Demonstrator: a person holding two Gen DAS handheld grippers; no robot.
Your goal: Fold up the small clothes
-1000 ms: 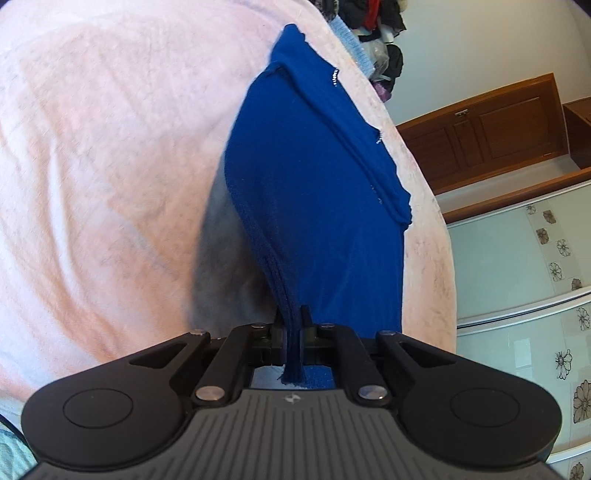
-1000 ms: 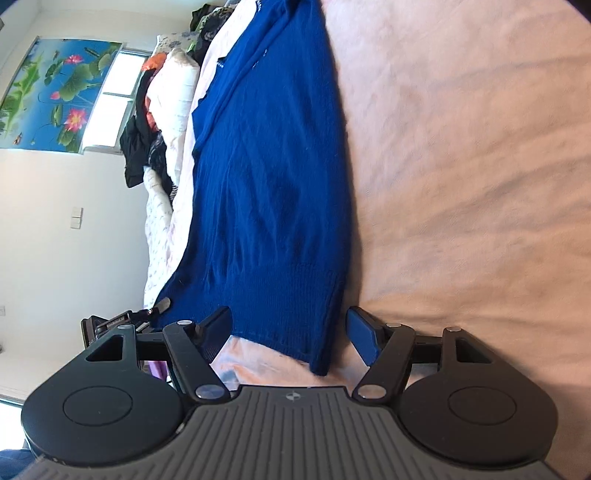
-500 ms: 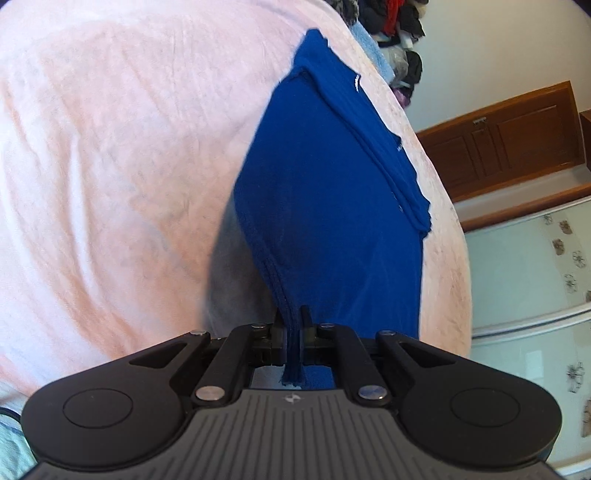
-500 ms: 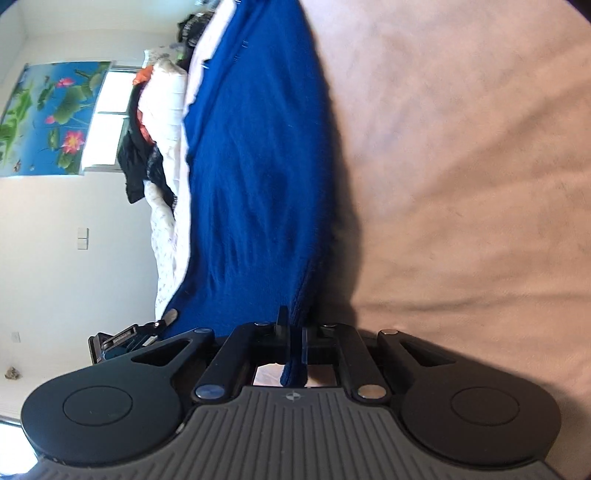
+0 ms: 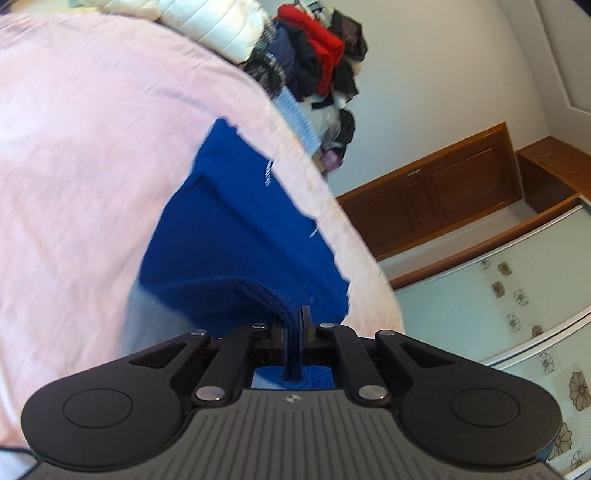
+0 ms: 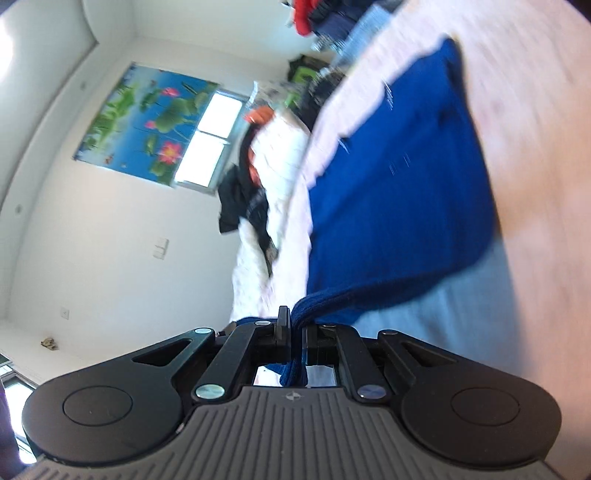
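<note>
A blue knit sweater (image 5: 236, 229) lies on the pink bedsheet (image 5: 81, 155), its near hem lifted off the bed. My left gripper (image 5: 294, 316) is shut on one corner of the ribbed hem, which curls back over the fabric. In the right wrist view the same blue sweater (image 6: 399, 192) stretches away, and my right gripper (image 6: 294, 320) is shut on the other hem corner. The cloth hangs between the two grips, with a shadow on the pink bedsheet (image 6: 535, 147) under the raised edge. Both views are motion-blurred.
A pile of mixed clothes (image 5: 314, 70) sits at the bed's far end, beside a white quilt (image 5: 207, 26). Wooden cabinets (image 5: 436, 192) and patterned glass sliding doors (image 5: 498, 302) stand to the right. The right wrist view has a lotus painting (image 6: 147, 118), a window (image 6: 210, 140) and more clothes (image 6: 247, 199).
The right gripper went from open around the hem to shut on it. Both grippers then rose and moved forward, lifting the hem so it curls over the sweater.
</note>
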